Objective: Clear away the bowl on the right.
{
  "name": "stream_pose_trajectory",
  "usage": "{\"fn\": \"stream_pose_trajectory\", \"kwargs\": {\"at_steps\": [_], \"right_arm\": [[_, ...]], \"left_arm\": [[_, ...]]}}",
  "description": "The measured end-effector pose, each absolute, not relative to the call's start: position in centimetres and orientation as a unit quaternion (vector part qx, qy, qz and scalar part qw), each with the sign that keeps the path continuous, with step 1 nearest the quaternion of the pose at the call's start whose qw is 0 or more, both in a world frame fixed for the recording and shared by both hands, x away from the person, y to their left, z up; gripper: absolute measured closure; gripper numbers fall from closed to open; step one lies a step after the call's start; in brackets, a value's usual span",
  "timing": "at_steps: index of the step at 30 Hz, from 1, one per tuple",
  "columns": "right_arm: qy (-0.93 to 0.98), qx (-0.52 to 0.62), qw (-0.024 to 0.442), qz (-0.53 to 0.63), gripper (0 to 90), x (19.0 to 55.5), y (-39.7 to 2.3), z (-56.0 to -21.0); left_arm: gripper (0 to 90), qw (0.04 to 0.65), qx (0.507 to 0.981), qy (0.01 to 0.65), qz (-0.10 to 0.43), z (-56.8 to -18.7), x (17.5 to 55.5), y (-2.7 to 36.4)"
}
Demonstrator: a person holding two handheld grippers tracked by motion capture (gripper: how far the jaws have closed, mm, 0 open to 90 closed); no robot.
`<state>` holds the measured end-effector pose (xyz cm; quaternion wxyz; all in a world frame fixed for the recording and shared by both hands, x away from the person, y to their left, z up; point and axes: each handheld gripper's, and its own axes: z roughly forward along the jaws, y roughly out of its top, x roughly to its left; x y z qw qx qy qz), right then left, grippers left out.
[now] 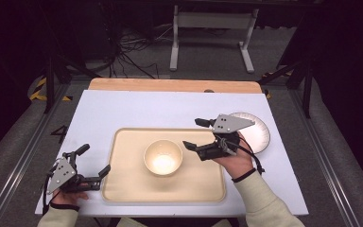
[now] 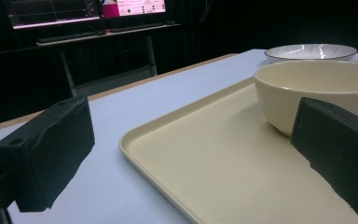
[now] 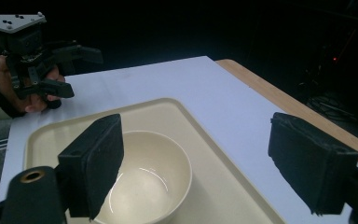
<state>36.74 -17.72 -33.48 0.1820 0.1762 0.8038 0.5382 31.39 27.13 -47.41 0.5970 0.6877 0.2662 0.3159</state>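
Bowl (image 1: 163, 157), cream and empty, sits upright near the middle of a cream tray (image 1: 123, 184) on a table covered with a white sheet (image 1: 137, 109). A strip of bare wood (image 1: 170, 85) shows along the table's far edge. A white plate (image 1: 260, 135) lies on the sheet just past the tray's right far corner, partly hidden behind the right gripper's grey plate.

The left gripper (image 1: 94, 161) is held low at the tray's near left corner, off the tray on the sheet side, with its jaws spread wide and nothing between them. One jaw reaches toward the tray's left rim. In the left gripper view, the tray's rounded corner (image 2: 135, 140) lies between the two black jaws, the bowl (image 2: 317, 88) stands beyond the right-hand one, and the plate (image 2: 312, 51) sits farther back.

The right gripper (image 1: 193, 134) hovers over the right part of the tray, just beside the bowl, pointing toward it. Its jaws are also wide apart and hold nothing. In the right gripper view, the bowl (image 3: 154, 172) lies below and partly behind the left-hand jaw, not between the two; the other jaw hangs over the white sheet (image 3: 223, 107). The left gripper (image 3: 70, 70) and the hand (image 3: 32, 93) holding it appear at upper left
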Motion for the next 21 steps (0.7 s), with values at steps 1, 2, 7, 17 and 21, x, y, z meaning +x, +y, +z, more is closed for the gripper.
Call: {"fn": "stream_pose_trajectory", "kwargs": {"at_steps": [1, 2, 7, 17, 21], "right_arm": [[0.802, 0.175, 0.183, 0.541, 16.7, 36.7, -17.9, -33.6], [0.800, 0.174, 0.184, 0.544, 15.4, 36.7, -18.0, -33.6], [0.790, 0.166, 0.189, 0.559, 7.8, 36.4, -18.8, -34.4], [0.761, 0.178, 0.209, 0.588, 2.8, 35.8, -20.7, -35.5], [0.758, 0.191, 0.218, 0.585, 1.2, 35.6, -21.4, -35.9]], "left_arm": [[0.2, 0.597, 0.688, 0.266, 0.316, -47.4, 31.4, 27.1], [0.2, 0.597, 0.688, 0.266, 0.316, -47.4, 31.4, 27.1], [0.2, 0.597, 0.688, 0.266, 0.316, -47.4, 31.4, 27.1], [0.2, 0.597, 0.688, 0.267, 0.316, -47.4, 31.4, 27.1], [0.2, 0.597, 0.688, 0.266, 0.315, -47.4, 31.4, 27.1]]}}
